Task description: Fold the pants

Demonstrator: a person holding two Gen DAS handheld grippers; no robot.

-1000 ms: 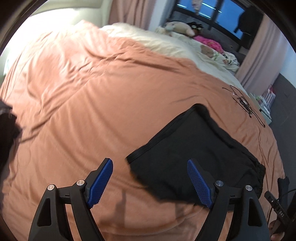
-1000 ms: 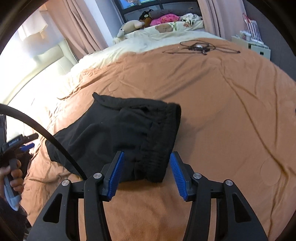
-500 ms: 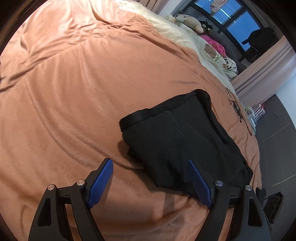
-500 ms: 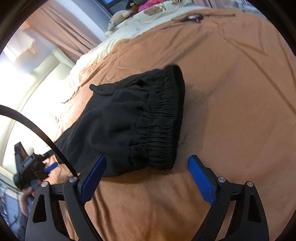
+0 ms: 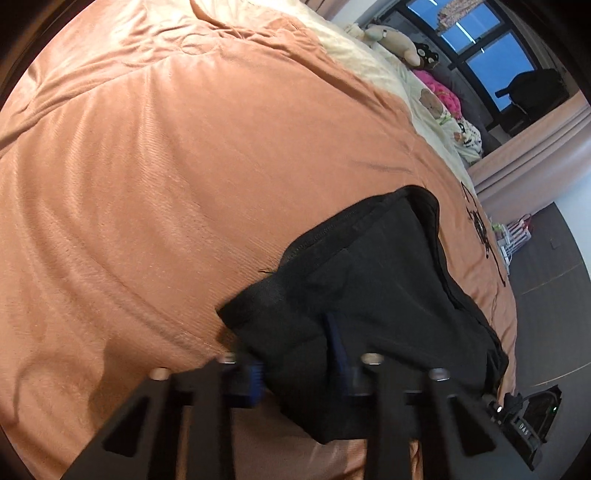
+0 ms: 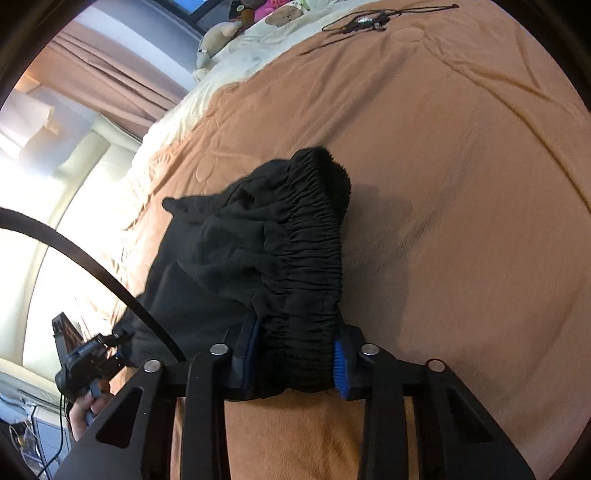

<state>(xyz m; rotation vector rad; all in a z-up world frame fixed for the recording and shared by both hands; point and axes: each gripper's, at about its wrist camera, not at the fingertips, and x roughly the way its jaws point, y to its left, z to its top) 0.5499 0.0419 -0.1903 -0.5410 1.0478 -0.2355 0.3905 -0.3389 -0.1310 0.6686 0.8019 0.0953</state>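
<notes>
Black pants (image 5: 373, 291), folded into a thick bundle, lie on an orange bedspread (image 5: 166, 166). My left gripper (image 5: 295, 354) is shut on the near hem end of the bundle, its blue pads pressed into the cloth. In the right wrist view the pants (image 6: 258, 254) show their gathered elastic waistband. My right gripper (image 6: 295, 362) is shut on the near end of that waistband. The left gripper (image 6: 92, 365) and the hand holding it show at the lower left of the right wrist view.
The orange bedspread (image 6: 461, 184) spreads wide around the pants. A black cable tangle (image 6: 358, 22) lies far up the bed. Plush toys (image 5: 395, 40) and a cream blanket (image 5: 351, 48) sit by the window. The bed edge and floor (image 5: 546, 258) are at right.
Both grippers moved down onto the pants and closed from wide open. The left took the hem end, the right took the waistband end.
</notes>
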